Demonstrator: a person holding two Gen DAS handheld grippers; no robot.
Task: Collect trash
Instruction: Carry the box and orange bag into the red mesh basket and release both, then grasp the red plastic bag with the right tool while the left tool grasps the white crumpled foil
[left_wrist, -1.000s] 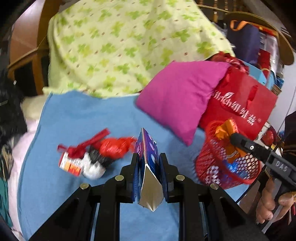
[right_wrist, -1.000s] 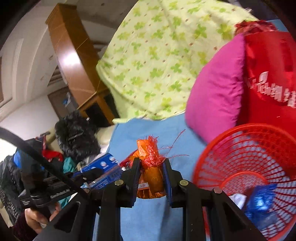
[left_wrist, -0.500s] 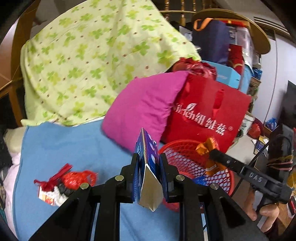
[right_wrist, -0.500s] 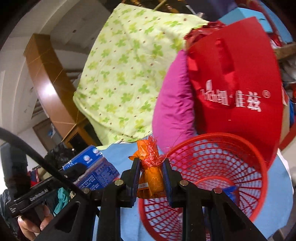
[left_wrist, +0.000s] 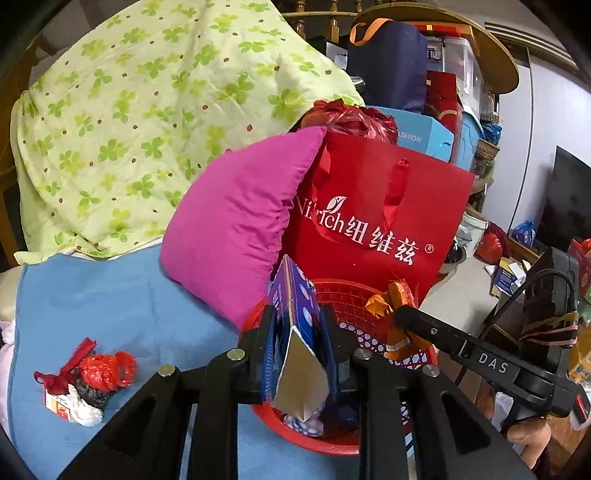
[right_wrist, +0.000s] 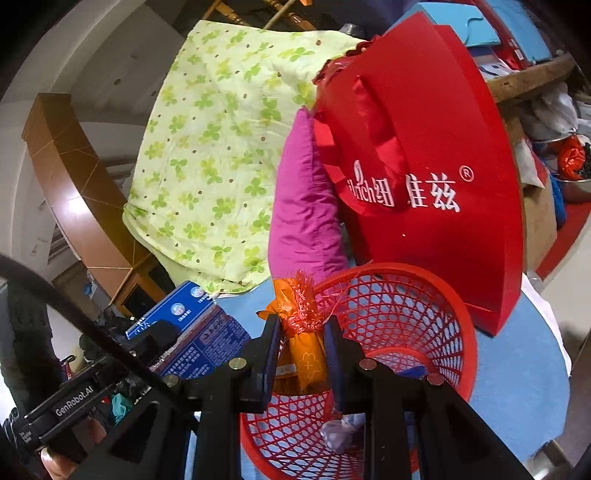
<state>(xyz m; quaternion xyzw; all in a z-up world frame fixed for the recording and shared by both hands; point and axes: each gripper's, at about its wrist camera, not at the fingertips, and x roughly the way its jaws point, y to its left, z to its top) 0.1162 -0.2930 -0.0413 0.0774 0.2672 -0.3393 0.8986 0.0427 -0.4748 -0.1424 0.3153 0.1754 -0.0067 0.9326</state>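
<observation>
My left gripper (left_wrist: 295, 343) is shut on a blue carton (left_wrist: 295, 314) with a silver end, held over the near rim of the red mesh basket (left_wrist: 354, 295). My right gripper (right_wrist: 301, 350) is shut on an orange wrapper (right_wrist: 304, 354) tied with red fringe, held over the same basket (right_wrist: 424, 314). The carton also shows in the right wrist view (right_wrist: 199, 332), and the wrapper in the left wrist view (left_wrist: 395, 295). Some trash lies in the basket's bottom. A clump of red, black and white wrappers (left_wrist: 88, 380) lies on the blue sheet (left_wrist: 110, 302) at the left.
A magenta pillow (left_wrist: 240, 221) and a red paper bag (left_wrist: 376, 214) stand right behind the basket. A green clover quilt (left_wrist: 147, 110) is heaped at the back. Cluttered shelves and floor lie to the right. A wooden cabinet (right_wrist: 66, 166) stands at the left.
Both grippers have moved right and over the red basket, each still holding its item. The wrapper clump has stayed on the sheet, now farther to my left.
</observation>
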